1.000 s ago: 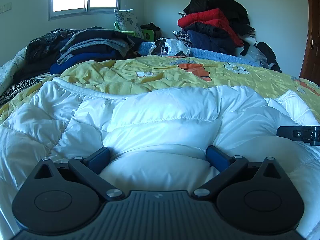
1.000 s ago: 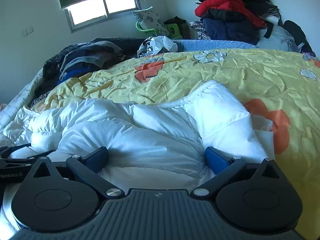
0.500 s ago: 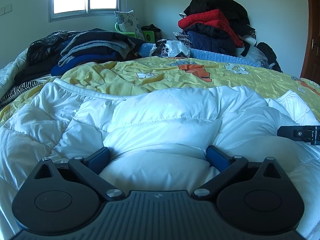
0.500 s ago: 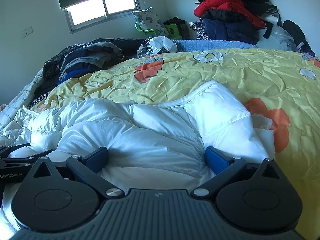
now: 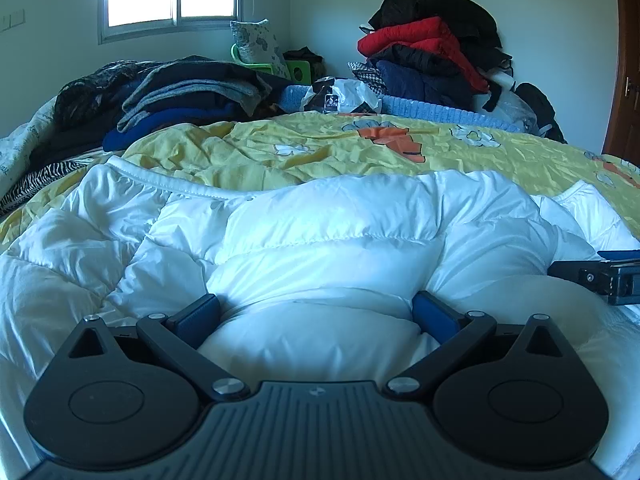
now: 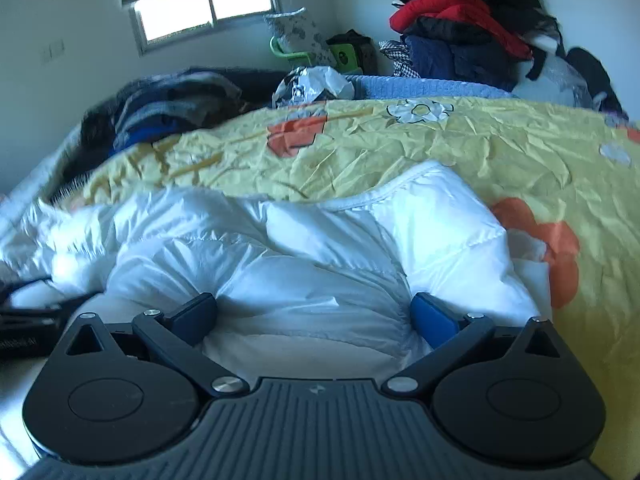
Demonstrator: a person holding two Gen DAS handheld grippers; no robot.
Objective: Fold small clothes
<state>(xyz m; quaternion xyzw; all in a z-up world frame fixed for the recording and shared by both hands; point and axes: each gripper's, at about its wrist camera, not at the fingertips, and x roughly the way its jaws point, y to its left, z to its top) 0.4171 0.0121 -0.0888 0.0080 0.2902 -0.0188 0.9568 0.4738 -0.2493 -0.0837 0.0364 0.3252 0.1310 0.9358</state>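
A white quilted puffer jacket (image 5: 328, 240) lies spread on the yellow flowered bed cover (image 5: 360, 148). My left gripper (image 5: 316, 316) is open, its blue-padded fingers (image 5: 198, 314) wide apart and pressed into the near edge of the jacket, with a bulge of fabric between them. My right gripper (image 6: 314, 314) is open too, its fingers (image 6: 434, 320) straddling a bulge of the same jacket (image 6: 320, 248) near its right side. The right gripper's tip shows at the right edge of the left wrist view (image 5: 600, 276). The left gripper shows at the left edge of the right wrist view (image 6: 28, 324).
A pile of dark folded clothes (image 5: 180, 96) lies at the far left of the bed. A heap of red, black and navy coats (image 5: 432, 48) stands at the far right by the wall. A plastic bag (image 5: 340, 96) and a blue knit blanket (image 5: 440, 106) lie behind.
The right wrist view has shifted and blurred: my right gripper has moved, tilting slightly on the jacket. The left gripper has barely moved. Both stay open.
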